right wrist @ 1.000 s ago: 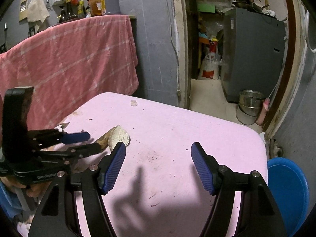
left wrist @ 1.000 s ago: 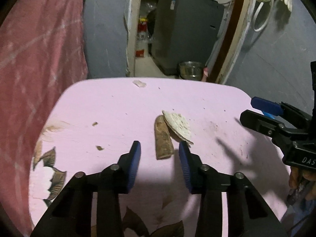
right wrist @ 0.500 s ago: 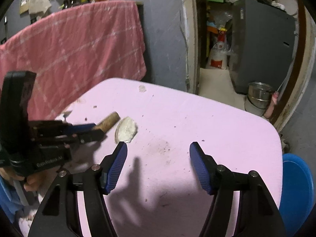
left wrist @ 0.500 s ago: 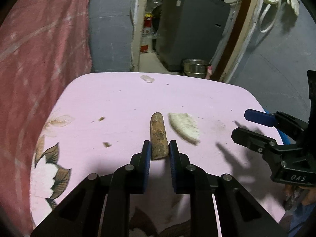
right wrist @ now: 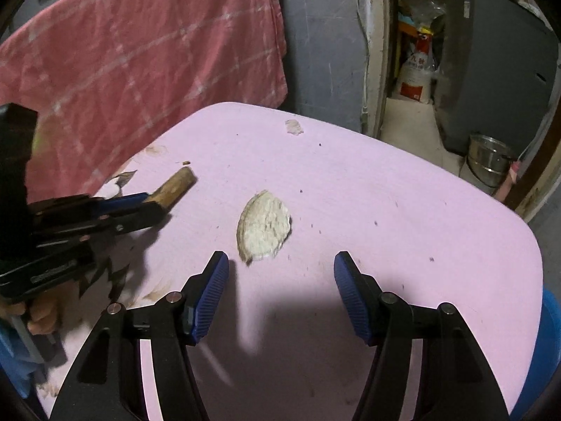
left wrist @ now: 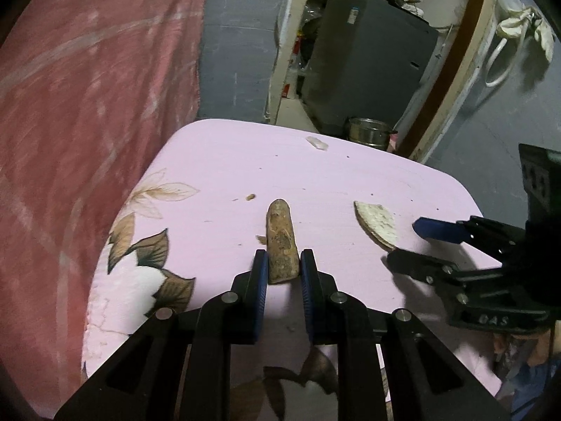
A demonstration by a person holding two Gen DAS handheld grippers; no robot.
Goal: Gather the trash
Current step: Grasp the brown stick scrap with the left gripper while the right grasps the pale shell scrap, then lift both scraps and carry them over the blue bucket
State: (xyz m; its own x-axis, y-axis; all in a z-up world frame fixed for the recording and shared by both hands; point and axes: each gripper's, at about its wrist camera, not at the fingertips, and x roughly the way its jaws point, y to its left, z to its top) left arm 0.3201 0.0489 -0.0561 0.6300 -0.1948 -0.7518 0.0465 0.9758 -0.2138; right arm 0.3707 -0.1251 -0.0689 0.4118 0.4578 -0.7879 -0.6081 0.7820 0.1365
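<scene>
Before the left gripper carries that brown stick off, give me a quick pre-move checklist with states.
1. Left gripper shut on the brown stick: ok, pads touch both its sides.
2. Grip depth: not ok, only the stick's near end sits between the pads; most of it juts forward.
3. Stick lifted off the pink table: cannot tell.
4. Right gripper free for the next piece: ok, jaws wide open, nothing between them.
5. White flat scrap reachable: ok, lying just ahead of the right gripper.
6. Drop spot: cannot tell, only the edge of a blue container shows past the table.
</scene>
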